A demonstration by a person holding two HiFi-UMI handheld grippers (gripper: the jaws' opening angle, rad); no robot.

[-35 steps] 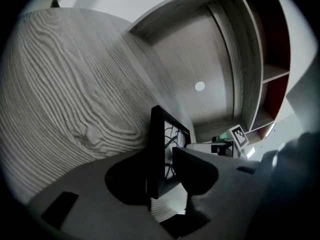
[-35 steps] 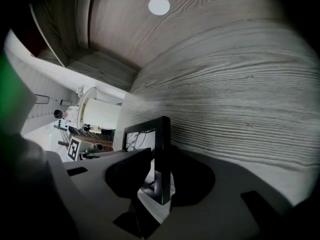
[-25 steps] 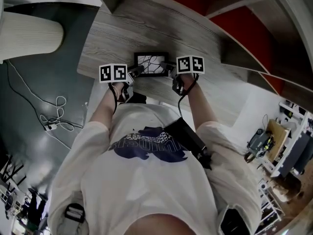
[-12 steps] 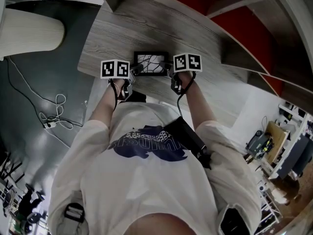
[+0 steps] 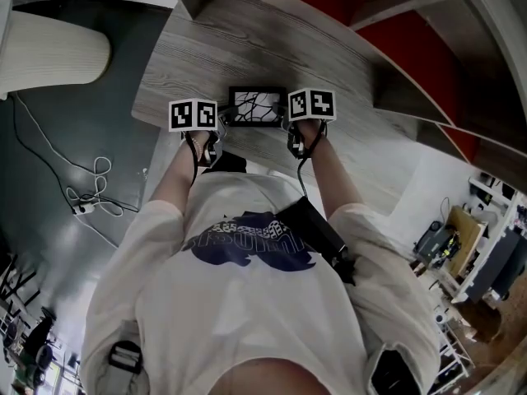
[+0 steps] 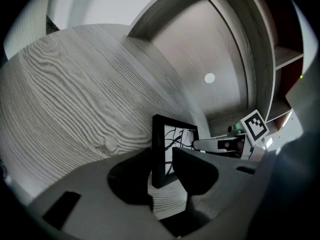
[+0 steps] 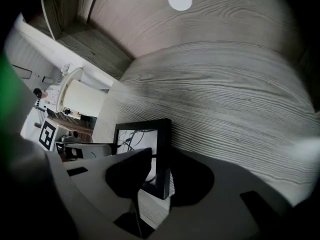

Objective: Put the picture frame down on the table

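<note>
Fingers (image 6: 200, 176) of left gripper (image 6: 162, 176) and right gripper (image 7: 162, 171) are clamped on the picture frame (image 5: 258, 107), the right's just tightened; it is held upright over the table (image 5: 222, 48), release awaited.

Head view: both ends of black rectangular picture frame (image 5: 256, 106) hidden under marker cubes (image 5: 193, 114). Frame's near ends partly behind jaws of left gripper (image 6: 162, 165) and right gripper (image 7: 159, 168) (right's just closed slightly). Contact with grey wood-grain table (image 6: 75, 94) not discernible.
</note>
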